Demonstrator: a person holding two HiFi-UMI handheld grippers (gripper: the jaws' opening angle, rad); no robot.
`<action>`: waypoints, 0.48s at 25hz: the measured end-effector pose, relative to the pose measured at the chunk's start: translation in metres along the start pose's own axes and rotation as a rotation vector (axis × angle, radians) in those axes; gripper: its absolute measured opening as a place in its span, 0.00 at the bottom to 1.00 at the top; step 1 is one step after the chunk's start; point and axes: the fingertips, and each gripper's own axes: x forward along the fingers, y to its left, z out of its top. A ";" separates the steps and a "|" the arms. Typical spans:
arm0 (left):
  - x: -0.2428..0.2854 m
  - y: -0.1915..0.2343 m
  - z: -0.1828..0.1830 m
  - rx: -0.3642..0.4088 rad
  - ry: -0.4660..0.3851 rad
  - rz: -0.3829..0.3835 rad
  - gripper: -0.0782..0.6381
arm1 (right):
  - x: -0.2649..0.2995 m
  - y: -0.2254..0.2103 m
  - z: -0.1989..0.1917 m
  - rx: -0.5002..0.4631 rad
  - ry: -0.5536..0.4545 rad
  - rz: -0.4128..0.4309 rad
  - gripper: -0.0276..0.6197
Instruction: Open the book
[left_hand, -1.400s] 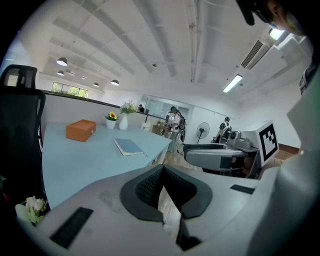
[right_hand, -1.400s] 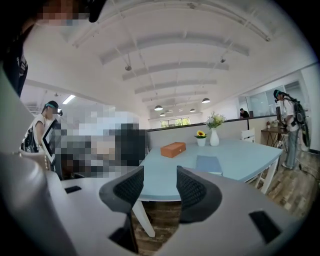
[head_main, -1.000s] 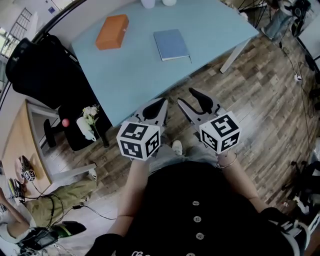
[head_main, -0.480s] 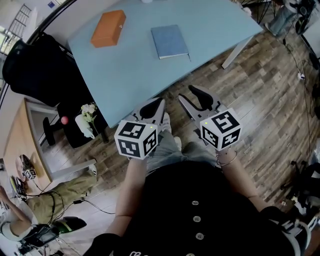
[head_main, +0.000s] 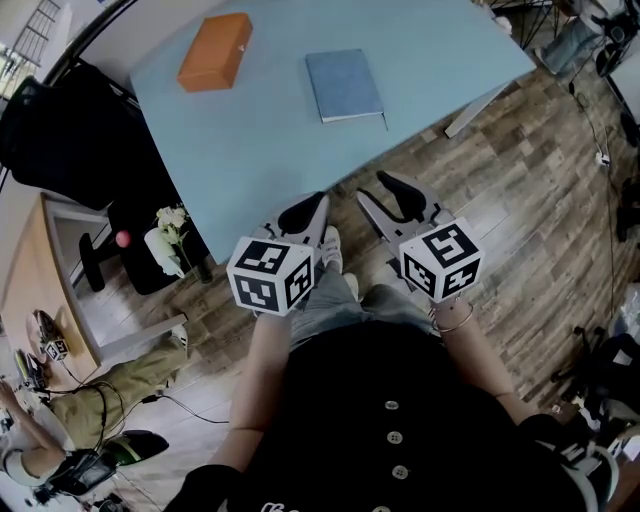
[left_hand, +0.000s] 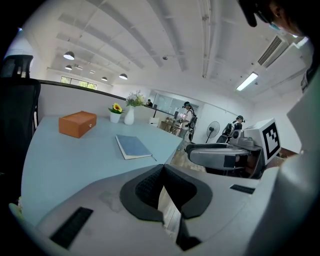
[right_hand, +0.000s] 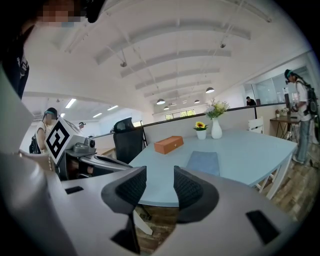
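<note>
A closed blue book (head_main: 344, 85) lies flat on the light blue table (head_main: 270, 150), towards its far side; it also shows in the left gripper view (left_hand: 133, 146) and the right gripper view (right_hand: 203, 162). Both grippers hang in front of my body, short of the table's near edge and well away from the book. My left gripper (head_main: 304, 214) is shut, pads touching, with nothing held (left_hand: 162, 170). My right gripper (head_main: 391, 205) stands open with a narrow empty gap between its pads (right_hand: 160, 182).
An orange box (head_main: 214, 52) sits on the table left of the book. Two small vases with flowers (right_hand: 212, 125) stand at the table's far edge. A black office chair (head_main: 60, 130) is at the left. A person (head_main: 100, 400) sits at lower left. Other people stand in the background.
The view has shifted slightly, so the table's near edge is a little closer to the grippers. Both grippers hold about the same pose; nothing was grasped or released.
</note>
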 end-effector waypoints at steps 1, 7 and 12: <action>0.003 0.003 0.002 -0.003 0.000 -0.002 0.13 | 0.004 -0.003 0.002 -0.001 0.001 0.000 0.28; 0.020 0.030 0.017 -0.038 -0.008 -0.019 0.13 | 0.036 -0.014 0.017 -0.010 0.008 0.011 0.28; 0.035 0.054 0.039 -0.063 -0.028 -0.040 0.13 | 0.061 -0.030 0.032 -0.029 0.020 0.004 0.28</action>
